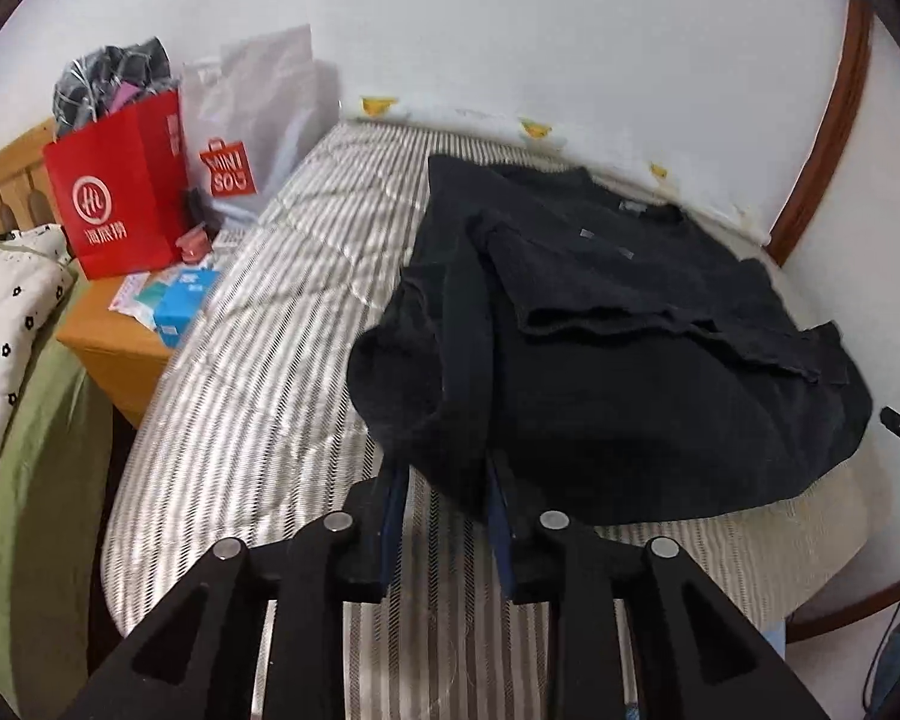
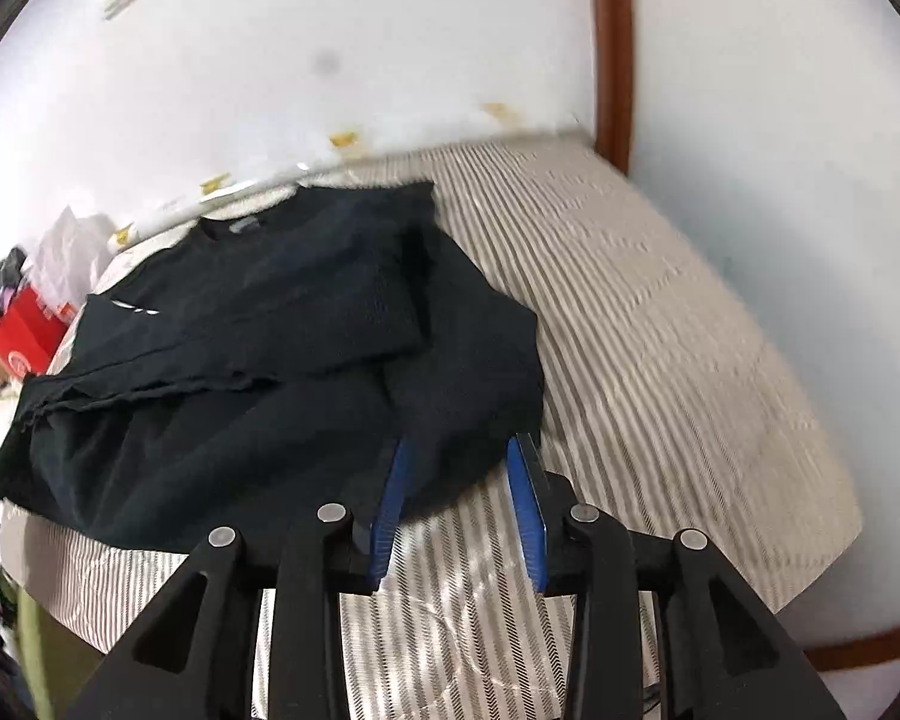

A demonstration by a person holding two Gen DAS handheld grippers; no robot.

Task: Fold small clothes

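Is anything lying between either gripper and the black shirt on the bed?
Nothing visible. The left gripper and right gripper both sit open at the near hem of the shirt, with only striped bedding beneath. The bags stand far off by the headboard.

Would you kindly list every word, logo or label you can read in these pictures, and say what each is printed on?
"MINI SO": red bag logo on the white plastic bag.
"HL": round white logo on the red paper bag; the white characters beneath are too blurred to read.
Neck label of the black shirt: too small.
Blue box on the nightstand: unreadable.
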